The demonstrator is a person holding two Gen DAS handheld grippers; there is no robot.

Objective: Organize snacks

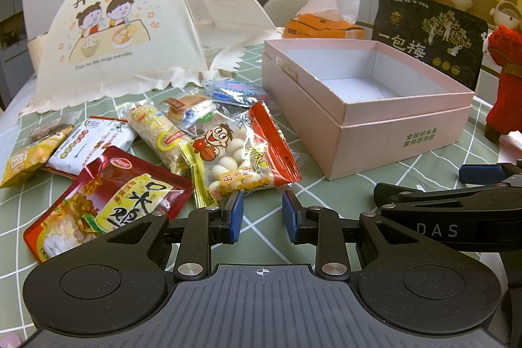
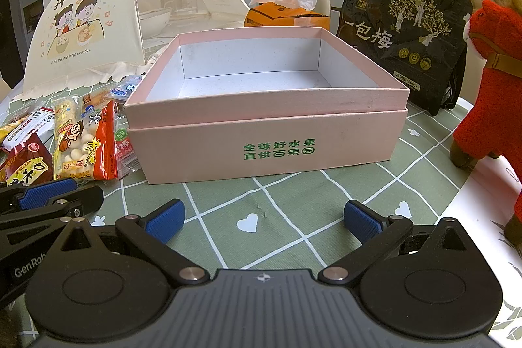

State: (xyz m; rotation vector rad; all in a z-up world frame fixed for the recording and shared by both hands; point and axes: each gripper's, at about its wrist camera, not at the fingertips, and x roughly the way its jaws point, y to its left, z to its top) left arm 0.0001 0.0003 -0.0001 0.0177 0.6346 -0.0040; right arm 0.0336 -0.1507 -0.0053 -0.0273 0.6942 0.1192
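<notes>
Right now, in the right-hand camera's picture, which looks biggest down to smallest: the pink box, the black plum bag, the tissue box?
1. pink box, clearly the largest, though it is also nearest the camera.
2. black plum bag.
3. tissue box, smallest, farthest back and partly hidden behind the box.

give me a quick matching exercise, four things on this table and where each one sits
Things:
1. pink box
2. red plush horse
3. tissue pack
4. snack packets

Places:
A. behind the box
B. ahead of the left claw
C. far right of the table
D. ahead of the open right claw, empty inside

Pairs: 1-D, 2-C, 3-A, 4-B
</notes>
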